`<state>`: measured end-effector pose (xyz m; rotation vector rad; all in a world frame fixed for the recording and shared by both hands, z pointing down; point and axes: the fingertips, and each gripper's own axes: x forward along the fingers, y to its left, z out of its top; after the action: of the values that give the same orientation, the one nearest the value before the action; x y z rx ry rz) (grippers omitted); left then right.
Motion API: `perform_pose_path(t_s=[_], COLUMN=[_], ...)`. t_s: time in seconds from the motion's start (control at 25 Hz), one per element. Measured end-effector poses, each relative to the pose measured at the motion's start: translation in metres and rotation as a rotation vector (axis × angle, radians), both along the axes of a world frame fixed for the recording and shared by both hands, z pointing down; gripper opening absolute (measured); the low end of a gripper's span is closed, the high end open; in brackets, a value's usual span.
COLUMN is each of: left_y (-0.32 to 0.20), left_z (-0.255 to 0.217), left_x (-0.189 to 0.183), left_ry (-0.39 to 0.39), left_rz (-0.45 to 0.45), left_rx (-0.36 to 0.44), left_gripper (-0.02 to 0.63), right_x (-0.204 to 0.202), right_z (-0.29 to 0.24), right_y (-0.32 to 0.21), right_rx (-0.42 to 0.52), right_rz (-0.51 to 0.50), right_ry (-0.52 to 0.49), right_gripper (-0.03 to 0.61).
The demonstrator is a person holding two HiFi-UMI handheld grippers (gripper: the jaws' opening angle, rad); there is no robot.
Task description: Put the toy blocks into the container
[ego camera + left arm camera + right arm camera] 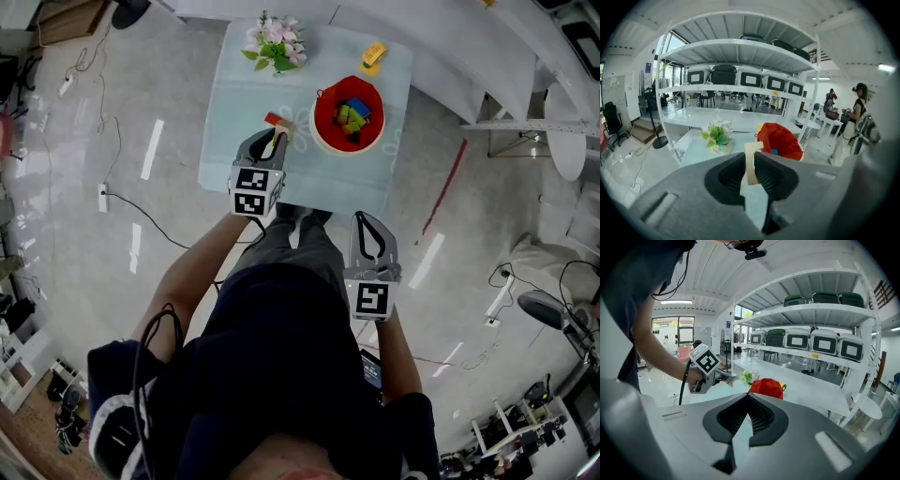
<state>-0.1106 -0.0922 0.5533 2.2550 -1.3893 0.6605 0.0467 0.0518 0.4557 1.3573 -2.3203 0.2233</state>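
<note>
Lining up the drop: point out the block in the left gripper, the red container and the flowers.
block (751,161), left gripper view, tan face between the jaws
red container (327,112), head view, inner left wall
flowers (275,42), head view, middle of the blossoms

Container (347,117) sits on table (230,112) right of centre, w/ blocks (352,114) in it. Flower pot (274,44) at far-left corner; small object (374,56) by far edge, behind container. My left gripper (275,133) w/ a block (278,121) is just left of container. My right gripper (367,220) is off the near edge.
</note>
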Motion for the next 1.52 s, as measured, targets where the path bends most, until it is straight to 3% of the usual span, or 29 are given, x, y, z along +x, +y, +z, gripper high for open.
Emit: perform_pose_path(t_s=[0.48, 1.16, 1.4, 1.52], left_y=[-0.018, -0.045, -0.048, -0.048], left_z=[-0.029, 0.006, 0.020, 0.023], left_x=[0.057, 0.126, 0.136, 0.139], left_ry=[0.027, -0.034, -0.051, -0.056], left_rz=[0.163, 0.308, 0.327, 0.338], left_rx=[0.059, 0.011, -0.027, -0.037], left_gripper=[0.064, 0.065, 0.066, 0.067], right_x=[0.010, 0.019, 0.022, 0.025], right_z=[-0.003, 0.004, 0.000, 0.004], right_y=[0.013, 0.020, 0.017, 0.018], right_rx=[0.001, -0.022, -0.015, -0.024], right_rz=[0.047, 0.121, 0.089, 0.122], right_ry=[0.008, -0.022, 0.016, -0.011], right_gripper=[-0.002, -0.002, -0.002, -0.001])
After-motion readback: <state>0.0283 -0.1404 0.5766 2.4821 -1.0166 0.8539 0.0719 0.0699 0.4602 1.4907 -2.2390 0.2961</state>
